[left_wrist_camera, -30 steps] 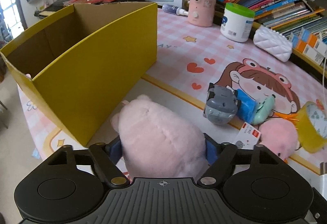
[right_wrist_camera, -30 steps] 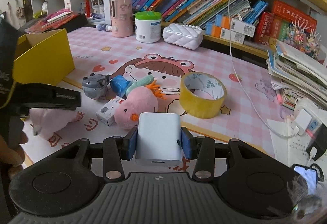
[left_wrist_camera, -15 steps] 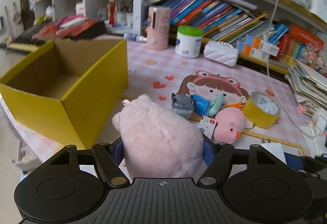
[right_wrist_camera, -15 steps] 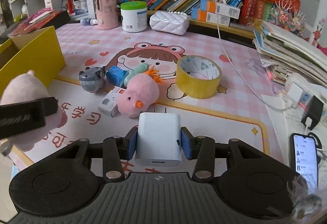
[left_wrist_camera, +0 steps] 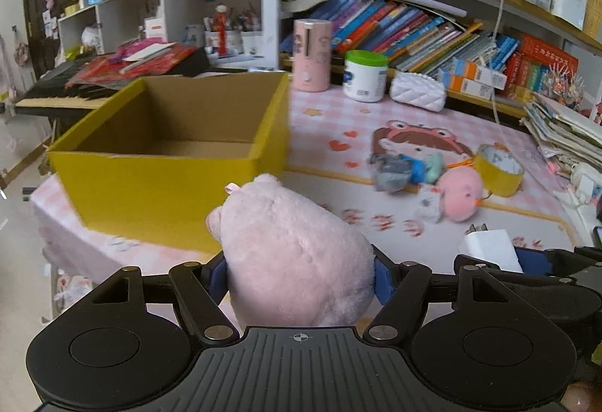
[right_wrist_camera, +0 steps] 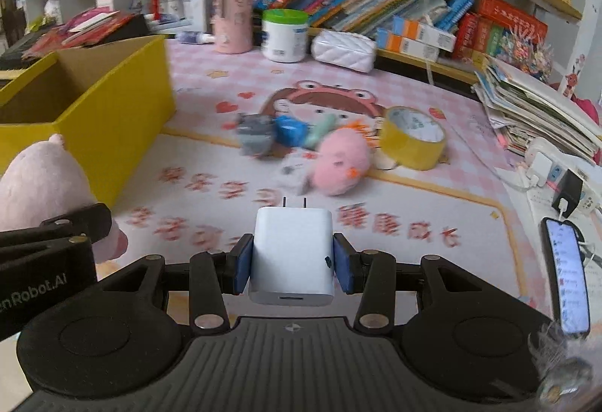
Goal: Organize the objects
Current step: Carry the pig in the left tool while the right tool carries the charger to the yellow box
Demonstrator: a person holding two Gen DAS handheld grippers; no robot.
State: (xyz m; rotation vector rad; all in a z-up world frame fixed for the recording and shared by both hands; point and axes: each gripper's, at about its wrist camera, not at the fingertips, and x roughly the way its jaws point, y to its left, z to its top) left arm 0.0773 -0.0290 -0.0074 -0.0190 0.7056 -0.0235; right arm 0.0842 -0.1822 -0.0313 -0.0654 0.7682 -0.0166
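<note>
Both grippers tilt downward: left gripper (left_wrist_camera: 300, 267) clamps plush (left_wrist_camera: 293, 254), right gripper (right_wrist_camera: 292, 263) charger (right_wrist_camera: 291, 254).

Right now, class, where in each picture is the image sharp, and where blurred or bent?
Left wrist view: the plush in the left gripper is sharp, the box and table toys smear, shelves bow. Right wrist view: the charger in the right gripper is crisp, mat print and toys blur.

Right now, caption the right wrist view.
Right tongs grip a white charger above the mat, yellow box to the left.
</note>
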